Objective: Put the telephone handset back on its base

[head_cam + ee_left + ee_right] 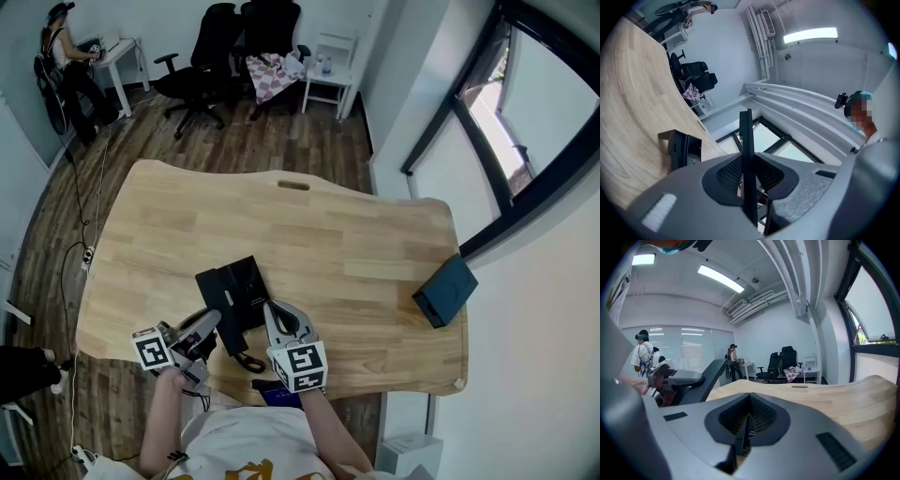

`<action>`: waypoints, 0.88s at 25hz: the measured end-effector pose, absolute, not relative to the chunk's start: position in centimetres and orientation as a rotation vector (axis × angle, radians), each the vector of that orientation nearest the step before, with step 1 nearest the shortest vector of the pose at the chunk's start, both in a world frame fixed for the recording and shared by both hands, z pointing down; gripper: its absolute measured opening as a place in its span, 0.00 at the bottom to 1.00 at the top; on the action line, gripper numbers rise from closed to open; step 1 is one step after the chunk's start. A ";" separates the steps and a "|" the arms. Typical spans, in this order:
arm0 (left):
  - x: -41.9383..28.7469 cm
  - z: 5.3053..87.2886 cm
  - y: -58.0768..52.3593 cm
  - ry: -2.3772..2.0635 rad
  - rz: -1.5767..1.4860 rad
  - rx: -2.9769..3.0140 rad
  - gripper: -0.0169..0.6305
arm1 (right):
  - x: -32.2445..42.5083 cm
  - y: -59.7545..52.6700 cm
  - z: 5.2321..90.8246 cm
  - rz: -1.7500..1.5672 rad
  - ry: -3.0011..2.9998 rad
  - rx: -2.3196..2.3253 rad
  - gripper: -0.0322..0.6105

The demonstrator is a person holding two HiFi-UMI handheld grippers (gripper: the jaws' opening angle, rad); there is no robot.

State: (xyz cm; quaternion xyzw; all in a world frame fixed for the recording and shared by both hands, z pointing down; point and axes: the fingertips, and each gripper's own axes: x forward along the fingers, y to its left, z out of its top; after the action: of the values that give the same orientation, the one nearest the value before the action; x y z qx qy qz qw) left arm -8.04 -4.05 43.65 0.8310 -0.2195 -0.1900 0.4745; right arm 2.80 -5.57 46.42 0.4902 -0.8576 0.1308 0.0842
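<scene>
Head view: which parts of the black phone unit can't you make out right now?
- Handset: head view, not separable from the black unit; left gripper and right gripper cover its near end.
- Black panel, left gripper view: clamped, but the gripper's body hides its base.
- Dark sliver, right gripper view: clamped; too little shows to name it.

On my feed the right gripper [749,414] has its jaws pinched on a thin dark strip [742,442], which I see edge-on. Near left, the left gripper [670,378] sits against a dark panel [711,372] that slants upward. The wooden table [834,401] stretches away to the right. Far off I see office chairs [780,363] and a person [732,359] at a desk.
</scene>
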 end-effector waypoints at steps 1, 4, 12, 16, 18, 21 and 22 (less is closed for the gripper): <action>-8.1 44.0 -4.1 -0.547 -0.465 2.027 0.14 | 2.6 -5.6 46.6 0.393 -2.561 1.455 0.06; -8.3 44.6 -4.2 -0.566 -0.468 2.015 0.14 | 2.3 -6.0 47.0 0.407 -2.570 1.437 0.06; -9.0 46.4 -4.2 -0.602 -0.472 1.973 0.14 | 1.8 -6.2 48.5 0.447 -2.567 1.385 0.06; -9.0 46.9 -4.5 -0.605 -0.474 1.963 0.14 | 2.0 -6.3 49.0 0.459 -2.554 1.385 0.06; -9.0 47.4 -4.6 -0.613 -0.466 1.960 0.14 | 2.1 -6.3 49.4 0.462 -2.545 1.378 0.06; -8.7 48.0 -4.8 -0.610 -0.465 1.947 0.14 | 2.4 -6.5 49.9 0.465 -2.531 1.374 0.06; -8.6 48.2 -4.9 -0.610 -0.462 1.946 0.14 | 2.5 -6.6 50.1 0.468 -2.529 1.376 0.06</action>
State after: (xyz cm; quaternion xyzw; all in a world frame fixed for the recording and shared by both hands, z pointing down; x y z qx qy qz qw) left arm -8.60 -4.88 48.23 0.8051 -0.2524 -0.1912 0.5015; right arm 2.50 -6.58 50.06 0.4688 -0.8615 0.1593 0.1123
